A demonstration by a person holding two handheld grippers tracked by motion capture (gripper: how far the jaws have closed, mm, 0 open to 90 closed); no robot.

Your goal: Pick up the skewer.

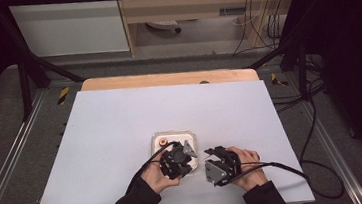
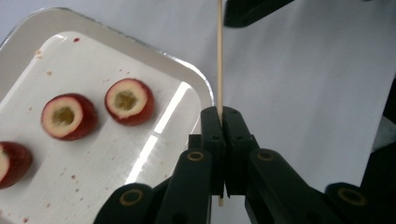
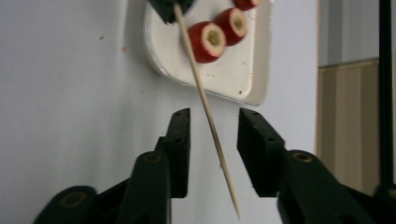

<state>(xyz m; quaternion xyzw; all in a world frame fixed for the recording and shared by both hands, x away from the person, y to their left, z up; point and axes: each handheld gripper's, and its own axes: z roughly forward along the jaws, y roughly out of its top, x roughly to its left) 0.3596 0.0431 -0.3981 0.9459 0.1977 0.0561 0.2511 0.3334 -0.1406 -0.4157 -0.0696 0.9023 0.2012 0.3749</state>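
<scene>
A thin wooden skewer (image 2: 219, 56) is clamped between the fingertips of my left gripper (image 2: 220, 112), which is shut on its lower end. In the right gripper view the skewer (image 3: 206, 107) slants down through the gap of my right gripper (image 3: 214, 116), whose jaws stand open and do not touch it. A white tray (image 2: 116, 154) beside the left gripper holds three red fruit pieces with pale cored centres (image 2: 129, 100) (image 2: 68, 116) (image 2: 11, 163). From the high view, the left gripper (image 1: 190, 166) and right gripper (image 1: 213, 152) face each other just in front of the tray (image 1: 172, 134).
The white table top (image 1: 120, 123) stretches wide to the left, right and behind the tray. A wooden strip (image 1: 167, 79) borders its far edge. Black cables (image 1: 275, 165) trail from the grippers toward the right edge. Metal frame rails run along both sides.
</scene>
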